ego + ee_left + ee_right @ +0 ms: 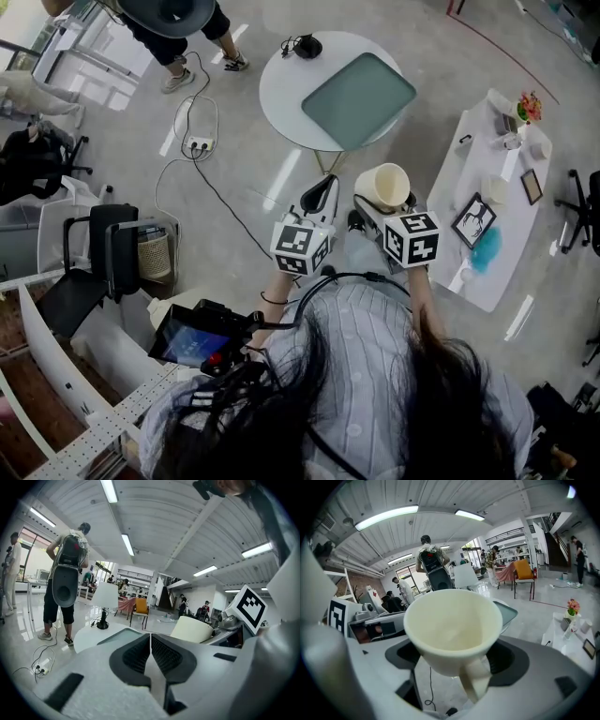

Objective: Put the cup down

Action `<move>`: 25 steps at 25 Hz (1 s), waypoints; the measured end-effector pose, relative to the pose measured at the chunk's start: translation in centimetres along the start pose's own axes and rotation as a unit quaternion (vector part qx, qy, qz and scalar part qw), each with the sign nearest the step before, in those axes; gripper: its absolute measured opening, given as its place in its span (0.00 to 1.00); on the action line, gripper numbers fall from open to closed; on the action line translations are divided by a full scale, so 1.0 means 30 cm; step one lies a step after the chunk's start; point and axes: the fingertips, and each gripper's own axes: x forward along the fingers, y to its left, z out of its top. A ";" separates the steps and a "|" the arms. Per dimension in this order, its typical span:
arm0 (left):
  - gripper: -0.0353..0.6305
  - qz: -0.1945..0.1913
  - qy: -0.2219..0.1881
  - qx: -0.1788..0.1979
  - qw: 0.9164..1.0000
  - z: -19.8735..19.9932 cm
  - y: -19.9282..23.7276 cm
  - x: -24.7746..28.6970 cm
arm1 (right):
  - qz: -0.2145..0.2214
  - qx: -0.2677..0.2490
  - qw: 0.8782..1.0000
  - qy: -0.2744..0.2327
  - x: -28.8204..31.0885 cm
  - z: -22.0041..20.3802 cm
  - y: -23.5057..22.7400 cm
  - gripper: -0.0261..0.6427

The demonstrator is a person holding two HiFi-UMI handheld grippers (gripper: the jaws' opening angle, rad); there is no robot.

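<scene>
- Cup (386, 185): clamped upright in right gripper (373, 206), mid-frame, held over the floor.
- Left gripper (320, 194): clenched, empty, just beside.
- Table (281, 89): directly above the cup in frame; likely set-down spot.

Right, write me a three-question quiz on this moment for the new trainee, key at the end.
1. Multiple choice: what is between the jaws of the right gripper?
A. a cream cup
B. a lamp
C. nothing
2. True or false: the jaws of the left gripper stand wide apart.
3. Fill the gap: in the head view, the grey-green tray lies on a white table whose top is ____ in shape.

Key: 1 A; 2 false, they are together with nothing between them; 3 round.
</scene>
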 end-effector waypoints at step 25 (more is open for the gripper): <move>0.08 0.025 0.053 0.000 0.998 0.025 0.090 0.466 | 0.000 0.003 0.999 0.047 0.344 0.163 -0.480 0.65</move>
